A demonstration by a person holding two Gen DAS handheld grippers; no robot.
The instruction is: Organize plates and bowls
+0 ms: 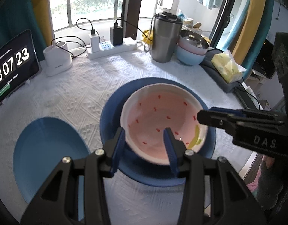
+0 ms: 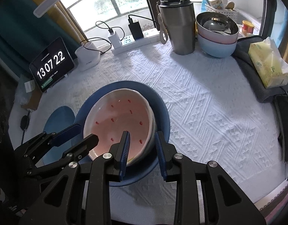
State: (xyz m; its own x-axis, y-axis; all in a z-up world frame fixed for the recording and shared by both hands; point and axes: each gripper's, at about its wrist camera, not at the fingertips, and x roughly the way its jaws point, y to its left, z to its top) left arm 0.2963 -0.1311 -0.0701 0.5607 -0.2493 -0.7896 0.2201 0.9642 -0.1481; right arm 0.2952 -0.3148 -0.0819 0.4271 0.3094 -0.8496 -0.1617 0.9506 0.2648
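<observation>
A pink bowl with red spots sits on a dark blue plate in the middle of the table. My left gripper is open and straddles the bowl's near-left rim, one finger inside and one outside. My right gripper is open and straddles the bowl's right rim the same way. Each gripper shows in the other's view: the right one, the left one. A light blue plate lies to the left.
At the back stand a steel tumbler, stacked bowls, a tissue pack, a power strip, a white holder and a tablet clock.
</observation>
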